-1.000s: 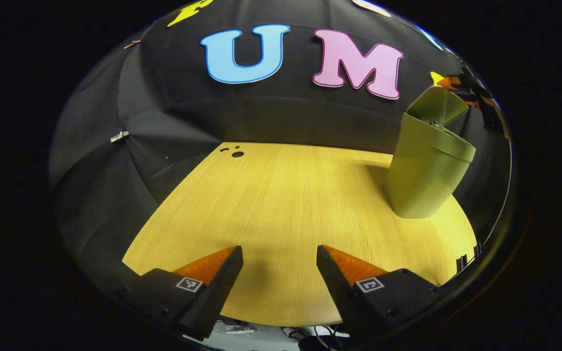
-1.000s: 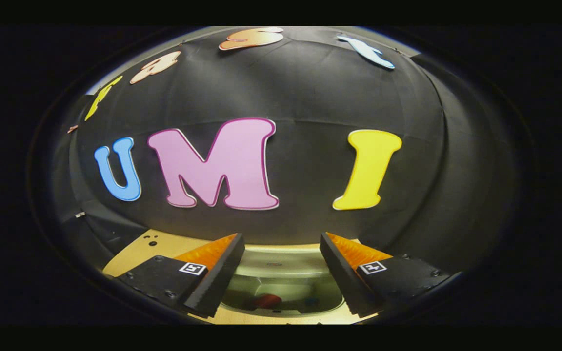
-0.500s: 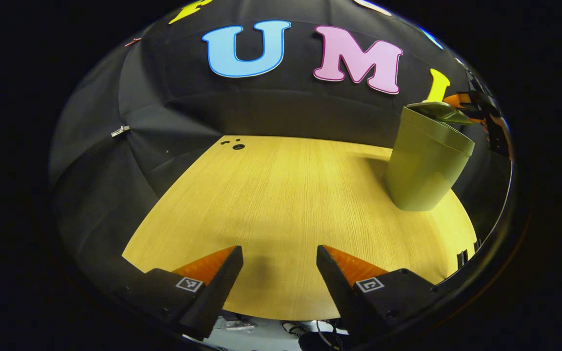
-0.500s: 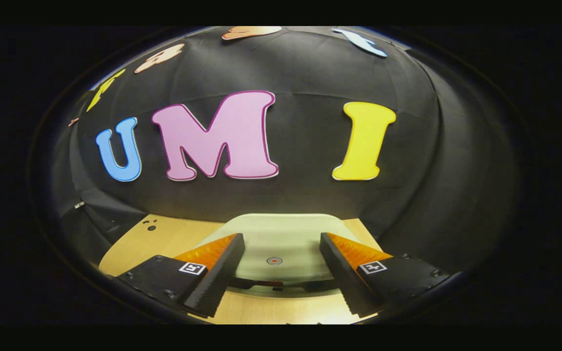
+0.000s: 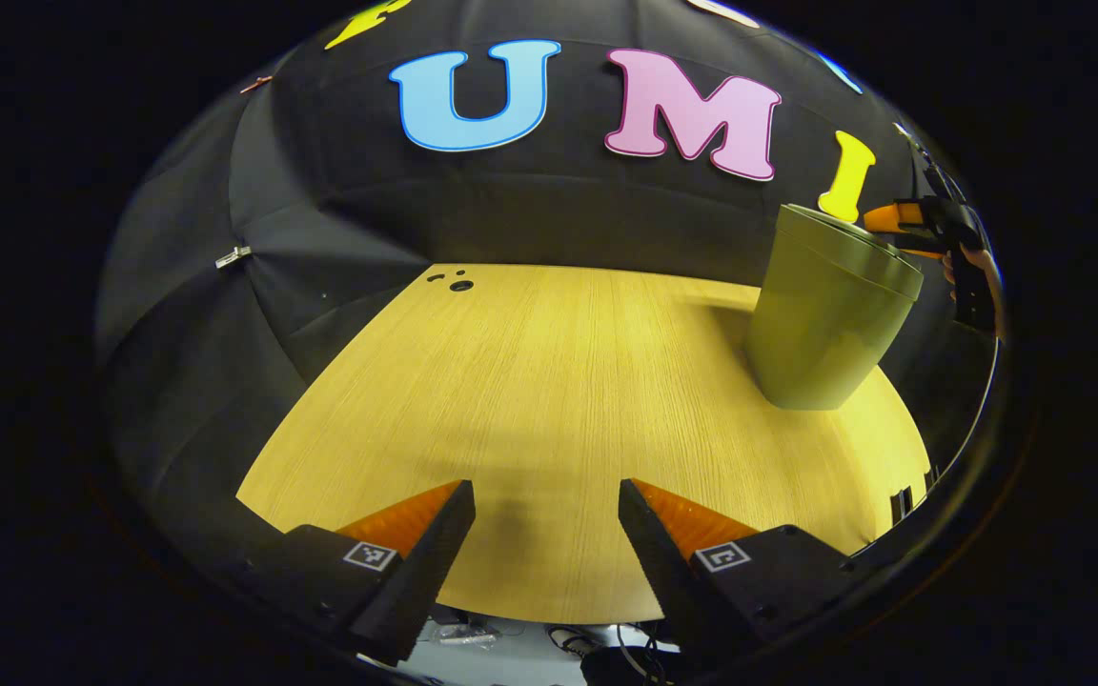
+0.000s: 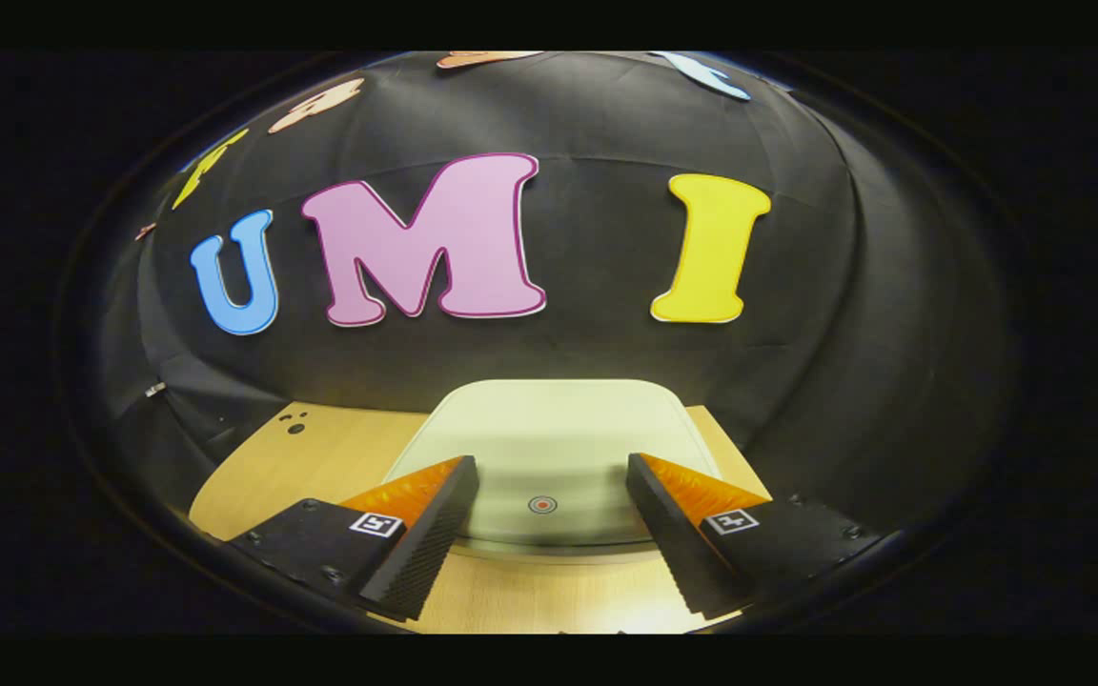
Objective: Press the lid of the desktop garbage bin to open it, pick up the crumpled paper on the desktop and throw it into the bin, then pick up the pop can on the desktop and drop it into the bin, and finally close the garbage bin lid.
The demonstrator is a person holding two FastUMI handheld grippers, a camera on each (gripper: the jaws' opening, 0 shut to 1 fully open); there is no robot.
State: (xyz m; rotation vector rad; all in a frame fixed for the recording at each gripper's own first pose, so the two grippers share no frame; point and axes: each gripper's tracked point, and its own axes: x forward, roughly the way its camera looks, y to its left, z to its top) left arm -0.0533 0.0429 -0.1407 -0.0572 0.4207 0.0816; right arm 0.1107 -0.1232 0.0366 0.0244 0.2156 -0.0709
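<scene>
The olive-green bin (image 5: 825, 324) stands at the right of the wooden table (image 5: 549, 400), its lid (image 5: 854, 246) lying flat. In the right gripper view the pale lid (image 6: 559, 438) sits just ahead of my right gripper (image 6: 549, 534), which is open with nothing between its fingers; a small red dot (image 6: 541, 504) marks the lid near its front edge. From the left gripper view, the right gripper (image 5: 930, 233) hovers beside the bin's top at the far right, a hand holding it. My left gripper (image 5: 546, 534) is open above the table's near edge, holding nothing.
Small dark holes (image 5: 458, 282) mark the table's far left corner. A clip (image 5: 233, 255) is pinned on the cloth wall at the left. Cables (image 5: 606, 648) lie on the floor below the near edge.
The bin's lid has swung down from upright to flat. The right gripper has tilted down toward the lid and drawn back a little. The left gripper has barely moved.
</scene>
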